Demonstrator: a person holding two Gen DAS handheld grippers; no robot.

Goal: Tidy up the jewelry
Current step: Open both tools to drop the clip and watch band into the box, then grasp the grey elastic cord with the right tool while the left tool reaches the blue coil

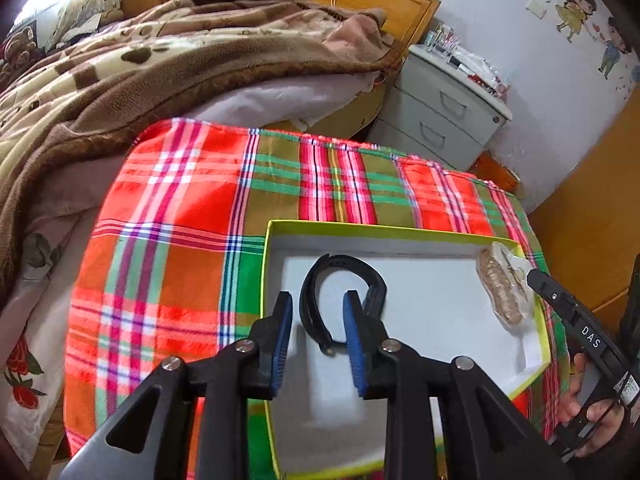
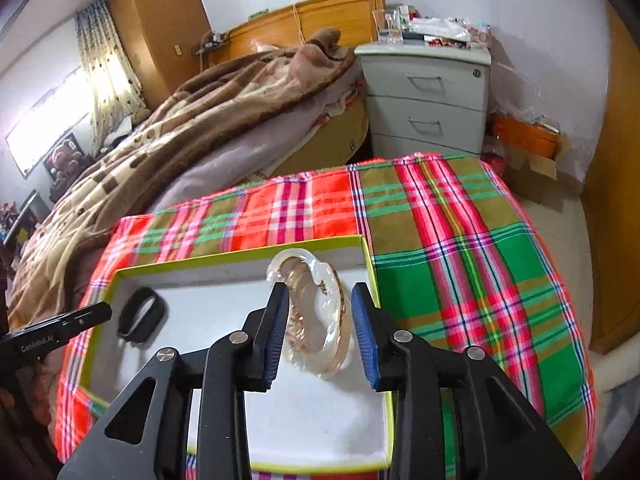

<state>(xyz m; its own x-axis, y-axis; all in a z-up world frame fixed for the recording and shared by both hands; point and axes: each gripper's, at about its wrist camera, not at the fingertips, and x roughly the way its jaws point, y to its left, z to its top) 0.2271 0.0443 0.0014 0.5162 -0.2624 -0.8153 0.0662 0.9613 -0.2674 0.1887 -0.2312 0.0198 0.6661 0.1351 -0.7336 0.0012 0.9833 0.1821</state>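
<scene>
A shallow white box with a yellow-green rim (image 1: 360,229) (image 2: 240,258) lies on the plaid cloth. A black band (image 1: 320,308) (image 2: 140,314) lies curled on the box floor at its left side. A gold bracelet in a clear plastic bag (image 1: 502,284) (image 2: 316,312) lies at the box's right side. My left gripper (image 1: 318,312) is open just above the black band, its blue pads either side of it. My right gripper (image 2: 318,304) is open over the bagged bracelet, pads either side, not touching that I can tell.
The plaid cloth (image 1: 180,208) (image 2: 460,240) covers a small table. A bed with a brown blanket (image 1: 120,72) (image 2: 180,120) lies behind it. A grey drawer cabinet (image 1: 440,108) (image 2: 428,100) stands at the back right.
</scene>
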